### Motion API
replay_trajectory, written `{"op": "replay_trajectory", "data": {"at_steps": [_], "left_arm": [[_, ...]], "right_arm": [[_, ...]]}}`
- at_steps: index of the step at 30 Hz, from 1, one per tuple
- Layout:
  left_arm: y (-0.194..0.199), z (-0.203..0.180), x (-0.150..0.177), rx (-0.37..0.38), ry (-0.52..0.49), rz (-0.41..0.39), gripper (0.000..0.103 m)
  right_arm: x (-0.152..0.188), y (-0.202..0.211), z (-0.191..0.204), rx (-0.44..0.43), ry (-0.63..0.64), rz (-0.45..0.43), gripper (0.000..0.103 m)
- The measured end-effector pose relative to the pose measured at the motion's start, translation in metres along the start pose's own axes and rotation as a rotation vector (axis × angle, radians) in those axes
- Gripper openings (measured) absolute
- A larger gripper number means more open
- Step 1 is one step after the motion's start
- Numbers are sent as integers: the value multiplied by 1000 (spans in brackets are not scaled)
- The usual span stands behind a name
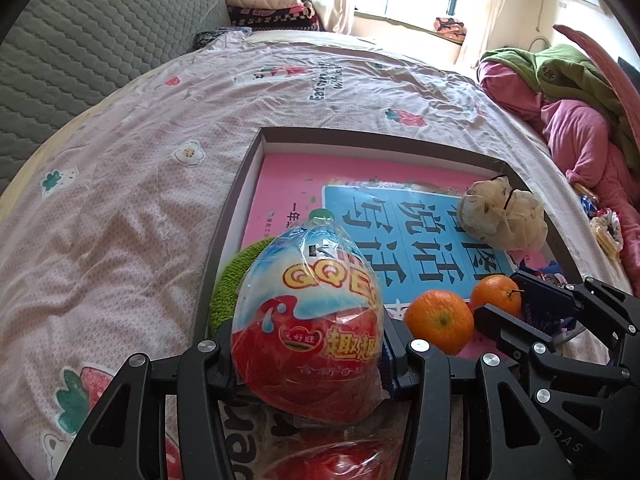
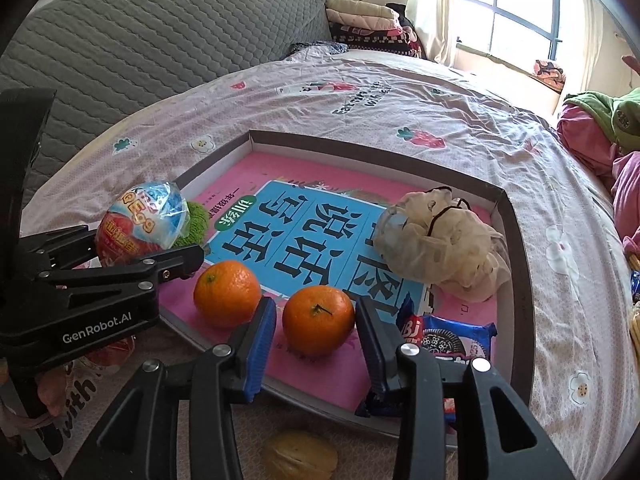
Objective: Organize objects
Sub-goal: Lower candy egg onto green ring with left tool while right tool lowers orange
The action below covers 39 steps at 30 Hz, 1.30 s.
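The right gripper (jaws spread, pads just clear) brackets the orange at 12 o'clock; the left gripper pinches the egg toy.

I see crinkly glossy film on the egg toy, dimpled oranges, matt cardboard tray, wrinkled cotton sheet.

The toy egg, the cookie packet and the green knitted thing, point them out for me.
toy egg (image 1: 312,320), left wrist view, on its printed wrapper.
cookie packet (image 2: 456,336), right wrist view, on the cookie picture.
green knitted thing (image 1: 228,284), left wrist view, on its exposed left edge.
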<state>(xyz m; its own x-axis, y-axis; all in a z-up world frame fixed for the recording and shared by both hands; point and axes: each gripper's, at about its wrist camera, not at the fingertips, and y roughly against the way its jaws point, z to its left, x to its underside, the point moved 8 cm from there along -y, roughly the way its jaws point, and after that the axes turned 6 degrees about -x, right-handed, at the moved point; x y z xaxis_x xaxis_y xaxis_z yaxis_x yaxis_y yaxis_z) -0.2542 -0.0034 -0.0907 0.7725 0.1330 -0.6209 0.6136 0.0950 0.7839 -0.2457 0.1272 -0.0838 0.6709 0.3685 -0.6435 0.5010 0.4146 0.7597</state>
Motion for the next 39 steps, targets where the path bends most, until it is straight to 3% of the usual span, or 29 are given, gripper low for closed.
{"op": "replay_trajectory", "data": {"at_steps": [30,39], "left_arm": [[16,12,5,-14,22,-8,53],[20,16,4,-43,20,-8,64]], "right_arm": [[2,15,8,-18,-5,-42,45],[0,20,8,-25,-11,-55,45]]}}
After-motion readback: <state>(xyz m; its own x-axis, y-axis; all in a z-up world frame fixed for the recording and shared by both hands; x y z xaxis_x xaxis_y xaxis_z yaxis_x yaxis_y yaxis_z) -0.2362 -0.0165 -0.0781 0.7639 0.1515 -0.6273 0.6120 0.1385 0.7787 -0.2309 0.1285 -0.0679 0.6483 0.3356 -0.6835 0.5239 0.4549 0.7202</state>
